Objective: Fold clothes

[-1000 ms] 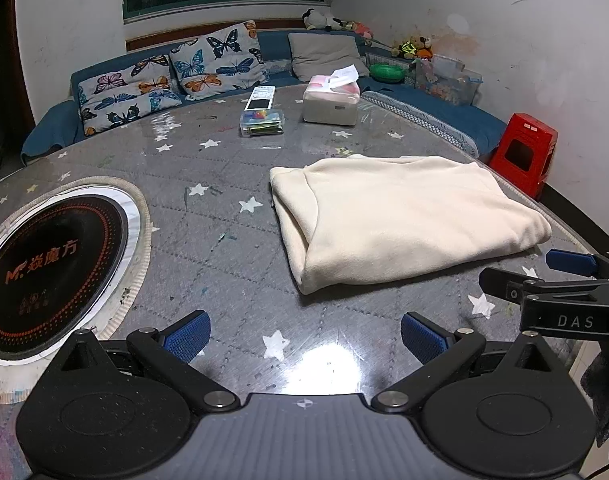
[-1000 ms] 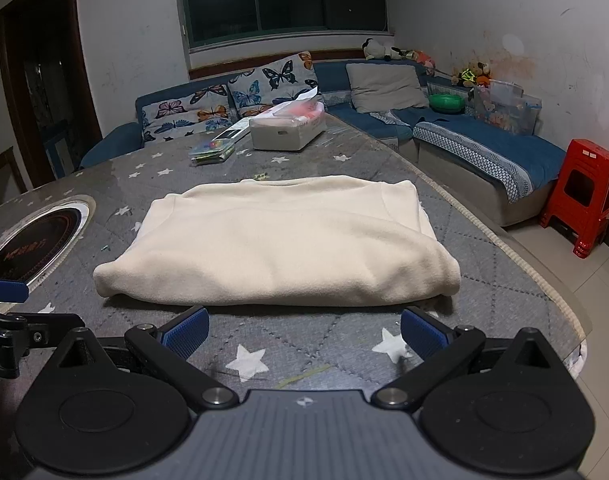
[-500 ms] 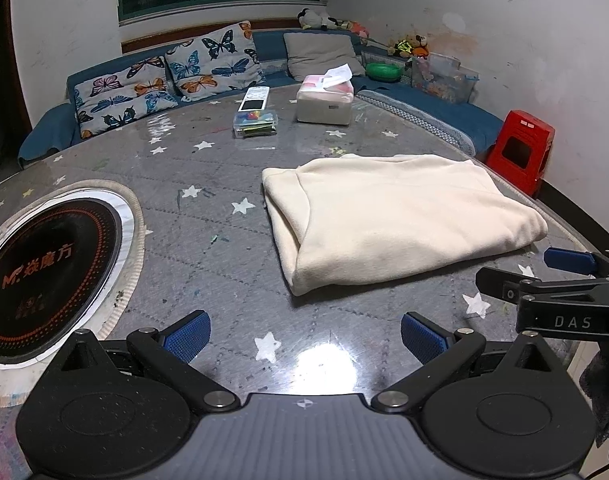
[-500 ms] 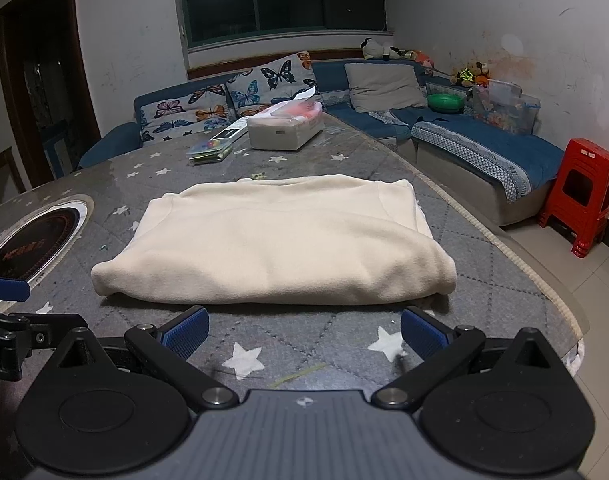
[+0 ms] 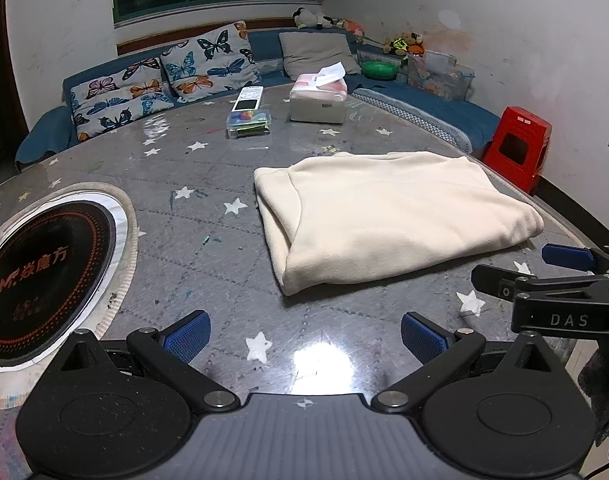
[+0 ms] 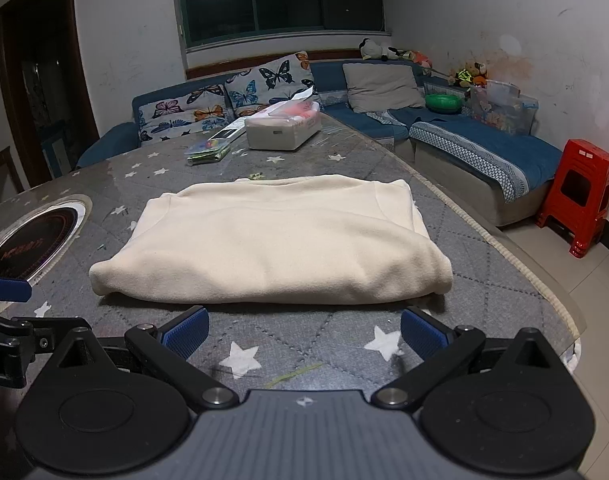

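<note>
Cream garment [image 6: 272,240], seemingly a sweatshirt, lay folded mid-frame on the star-patterned table [image 6: 304,344]; left gripper [image 5: 304,332] and right gripper [image 6: 304,330] hung spread wide, empty, at bottom.

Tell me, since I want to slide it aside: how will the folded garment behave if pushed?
The garment looks soft and thick, so it will likely bunch rather than slide whole. The table looks glossy, which may help. Lifted by one edge, its layers would probably droop open.

Cream garment [image 5: 388,216], folded flat
</note>
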{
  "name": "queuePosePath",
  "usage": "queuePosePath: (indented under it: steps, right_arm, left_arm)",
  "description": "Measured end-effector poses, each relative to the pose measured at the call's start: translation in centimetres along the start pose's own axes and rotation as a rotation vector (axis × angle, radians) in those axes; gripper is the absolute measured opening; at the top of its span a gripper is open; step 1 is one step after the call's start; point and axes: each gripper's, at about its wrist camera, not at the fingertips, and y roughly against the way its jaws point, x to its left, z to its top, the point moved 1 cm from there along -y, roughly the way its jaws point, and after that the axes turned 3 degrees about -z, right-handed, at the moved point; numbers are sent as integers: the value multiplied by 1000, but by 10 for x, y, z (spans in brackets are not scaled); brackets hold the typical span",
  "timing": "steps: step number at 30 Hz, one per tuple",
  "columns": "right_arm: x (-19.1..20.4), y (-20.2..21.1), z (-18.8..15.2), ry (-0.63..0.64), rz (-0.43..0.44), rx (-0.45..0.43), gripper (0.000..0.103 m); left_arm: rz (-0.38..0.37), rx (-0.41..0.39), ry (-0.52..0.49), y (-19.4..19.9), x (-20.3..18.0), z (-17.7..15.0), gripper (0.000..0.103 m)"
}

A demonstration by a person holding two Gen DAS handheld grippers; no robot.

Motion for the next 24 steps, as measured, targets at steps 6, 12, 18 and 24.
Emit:
queuePosePath:
  steps: [6, 12, 18, 24]
  right_arm:
    - [-1, 0, 0, -1, -1, 0, 103]
    - [0, 0, 0, 0, 1, 0, 103]
    - [0, 1, 0, -3, 2, 0, 103]
    - [1, 0, 0, -2, 3, -1, 103]
  left_arm:
    - [-1, -1, -2, 0, -2, 1, 103]
    - [0, -5, -4, 0, -3, 1, 103]
    - [-4, -2, -4, 0, -3, 1, 103]
    - [-2, -1, -4, 0, -3, 1, 103]
